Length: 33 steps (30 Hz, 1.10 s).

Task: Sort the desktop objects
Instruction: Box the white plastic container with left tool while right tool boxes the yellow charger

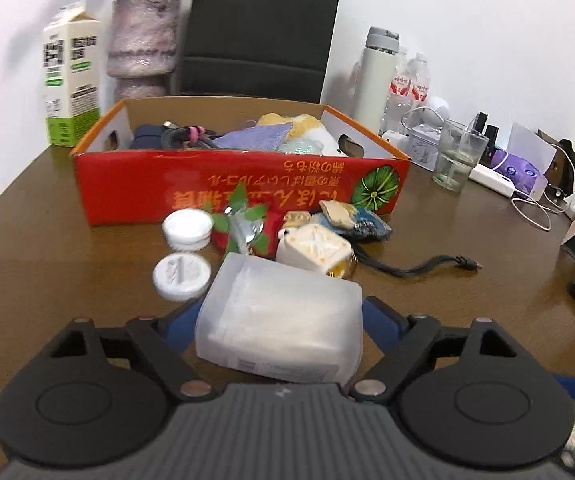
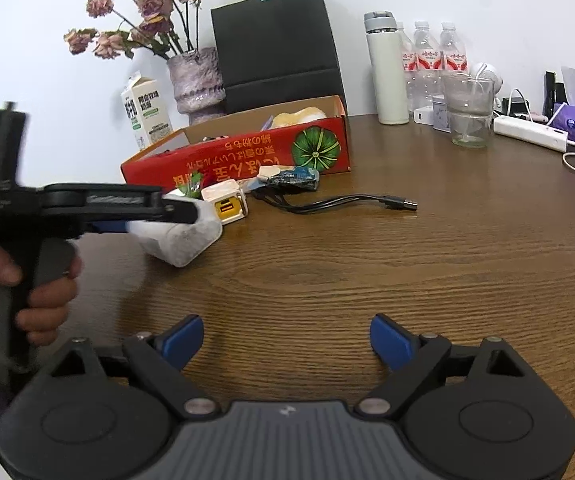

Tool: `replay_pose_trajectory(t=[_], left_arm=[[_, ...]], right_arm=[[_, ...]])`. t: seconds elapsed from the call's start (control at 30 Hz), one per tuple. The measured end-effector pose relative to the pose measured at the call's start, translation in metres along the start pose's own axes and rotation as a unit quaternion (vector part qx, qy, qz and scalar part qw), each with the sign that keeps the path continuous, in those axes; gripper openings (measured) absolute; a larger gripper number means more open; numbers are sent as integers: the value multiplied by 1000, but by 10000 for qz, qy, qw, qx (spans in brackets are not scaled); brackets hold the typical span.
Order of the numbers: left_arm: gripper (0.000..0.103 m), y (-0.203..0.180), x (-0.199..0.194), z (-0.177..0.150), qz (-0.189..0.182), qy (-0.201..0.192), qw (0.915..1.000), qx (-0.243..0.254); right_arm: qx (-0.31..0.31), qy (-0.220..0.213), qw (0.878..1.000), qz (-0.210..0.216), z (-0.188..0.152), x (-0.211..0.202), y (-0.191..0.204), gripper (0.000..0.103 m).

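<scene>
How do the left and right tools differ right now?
The left tool is shut on the translucent plastic box; the right tool is open and holds nothing. The left one carries its load close to the clutter before the red cardboard box; the right one is over bare table. Both have blue pads.

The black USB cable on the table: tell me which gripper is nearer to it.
Probably right. The right gripper hovers open just short of the black USB cable; the left gripper, holding the translucent box, sits farther left.

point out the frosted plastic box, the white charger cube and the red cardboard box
frosted plastic box [image 1: 283, 312]: left wrist view, top face.
white charger cube [image 2: 225, 202]: right wrist view, front face.
red cardboard box [image 1: 223, 188]: left wrist view, printed front wall.
</scene>
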<state>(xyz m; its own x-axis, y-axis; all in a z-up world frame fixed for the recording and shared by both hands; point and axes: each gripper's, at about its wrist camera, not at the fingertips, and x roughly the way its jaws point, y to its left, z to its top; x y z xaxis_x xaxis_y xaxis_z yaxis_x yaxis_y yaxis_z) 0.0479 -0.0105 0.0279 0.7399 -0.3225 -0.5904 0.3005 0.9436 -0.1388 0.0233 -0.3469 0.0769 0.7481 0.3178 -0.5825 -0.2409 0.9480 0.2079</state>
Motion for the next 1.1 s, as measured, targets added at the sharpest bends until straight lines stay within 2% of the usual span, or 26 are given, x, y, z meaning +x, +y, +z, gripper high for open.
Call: replay_pose_trajectory(t=[0.1,0.2,0.37,0.43,0.57,0.67,0.7,0.77,0.8,0.87,1.0,1.1], left_arm=[[87,-1,-31,-19,225,-151,9996,-74],[87,4,-58,-35,433,-220,9984,-276],[91,15,-81,-47,433,-295,9983,-254],[96,19,-86,-51,421,-392,9981,-215],[97,22,-81,-51,319,-320,9987,-226],[98,17,-72,-47,334,-194,9992,-40],[101,16,-70,-47,351,-177,9992,-10],[101,16,-67,-47,299,-190,9994,-13],[101,16,-66,-49,254,-177,9995,-23],[87,16,-60,-51,246,-63,9997,0],[84,13,-59,-51,222,-98,9997,14],[84,11,-66,-48,209,-309,9993,-55]], right_arm=[[-186,82,9998,-28,3,4,4,89],[-412,81,9991,76,15,10,11,83],[-915,-325,9951,179,61,33,33,80],[-1071,-326,9934,246,81,51,42,79],[-1351,-228,9901,310,109,96,60,69],[-1410,-39,9896,273,113,123,67,58],[-1388,35,9899,297,112,129,68,50],[-1385,120,9896,362,107,134,69,45],[-1448,112,9887,359,104,135,70,38],[-1535,23,9876,324,97,134,71,38],[-1419,-136,9888,447,87,126,67,38],[-1201,-189,9903,673,85,119,58,38]])
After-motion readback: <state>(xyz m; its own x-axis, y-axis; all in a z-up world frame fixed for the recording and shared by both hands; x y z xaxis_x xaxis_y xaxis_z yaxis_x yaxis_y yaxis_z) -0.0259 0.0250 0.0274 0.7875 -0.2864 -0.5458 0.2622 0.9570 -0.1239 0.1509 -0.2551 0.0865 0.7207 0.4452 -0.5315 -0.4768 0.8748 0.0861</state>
